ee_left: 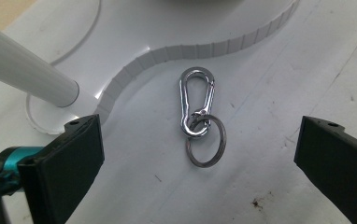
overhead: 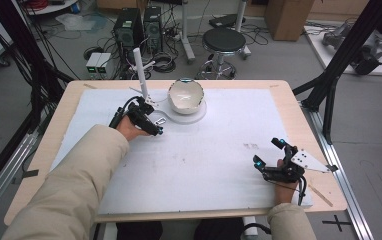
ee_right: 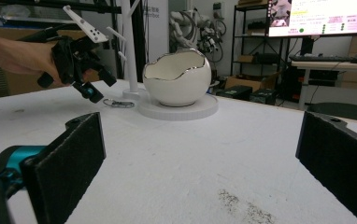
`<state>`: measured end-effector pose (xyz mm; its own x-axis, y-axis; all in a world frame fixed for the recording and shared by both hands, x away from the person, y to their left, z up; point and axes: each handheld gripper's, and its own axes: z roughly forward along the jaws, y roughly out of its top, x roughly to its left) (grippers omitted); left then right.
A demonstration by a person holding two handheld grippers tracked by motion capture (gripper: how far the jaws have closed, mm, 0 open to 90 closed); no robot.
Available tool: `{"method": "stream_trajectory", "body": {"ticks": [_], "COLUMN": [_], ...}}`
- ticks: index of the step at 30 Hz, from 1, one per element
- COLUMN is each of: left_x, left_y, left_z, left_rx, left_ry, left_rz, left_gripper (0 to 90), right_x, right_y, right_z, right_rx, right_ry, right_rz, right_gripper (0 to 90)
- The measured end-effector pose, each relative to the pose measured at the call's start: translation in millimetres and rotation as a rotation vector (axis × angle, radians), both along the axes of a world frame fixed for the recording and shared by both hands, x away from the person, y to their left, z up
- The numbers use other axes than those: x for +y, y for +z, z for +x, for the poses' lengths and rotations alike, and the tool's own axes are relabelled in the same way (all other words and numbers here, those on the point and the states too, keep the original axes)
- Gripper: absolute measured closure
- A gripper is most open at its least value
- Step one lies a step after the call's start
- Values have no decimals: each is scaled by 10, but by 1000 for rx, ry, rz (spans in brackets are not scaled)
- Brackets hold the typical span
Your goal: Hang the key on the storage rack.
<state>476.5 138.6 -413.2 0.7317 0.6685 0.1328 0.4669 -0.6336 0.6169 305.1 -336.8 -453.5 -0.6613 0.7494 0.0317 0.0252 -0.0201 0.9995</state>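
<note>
Clip: a shiny metal clip [ee_left: 196, 102] with a ring [ee_left: 206, 142] lies flat on the white table [overhead: 204, 165], just beside the white stand's base [ee_left: 204, 49].
Bowl: a white egg-shaped bowl [overhead: 185, 95] sits on that base.
Pole: a white pole [overhead: 140, 70] stands near the bowl.
Left tool [overhead: 151, 125]: wide, holding nothing, right over the clip.
Right tool [overhead: 269, 152]: wide, holding nothing, far from the bowl.

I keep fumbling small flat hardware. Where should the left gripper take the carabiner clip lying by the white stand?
Probably across the carabiner clip body's two long sides, from straight above. It lies flat on the white mat, so only its narrow width offers edges. The open left gripper already straddles it; avoid the loose key ring.
</note>
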Motion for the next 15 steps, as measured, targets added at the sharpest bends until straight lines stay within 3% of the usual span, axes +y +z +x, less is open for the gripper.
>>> {"method": "stream_trajectory", "body": {"ticks": [10,13,15], "left_x": [10,11,5], "left_y": [-47,-50,-51], "left_z": [27,26,17], "left_rx": [22,36,35], "left_ry": [10,1,8], "left_rz": [21,45,53], "left_gripper": [106,179,297], "right_x": [-2,-3,-3], "right_y": [0,0,0], "right_z": [-1,-1,-1], "right_rx": [5,5,5], "right_ry": [1,1,1], "right_rz": [3,3,3], "right_gripper": [4,4,4]}}
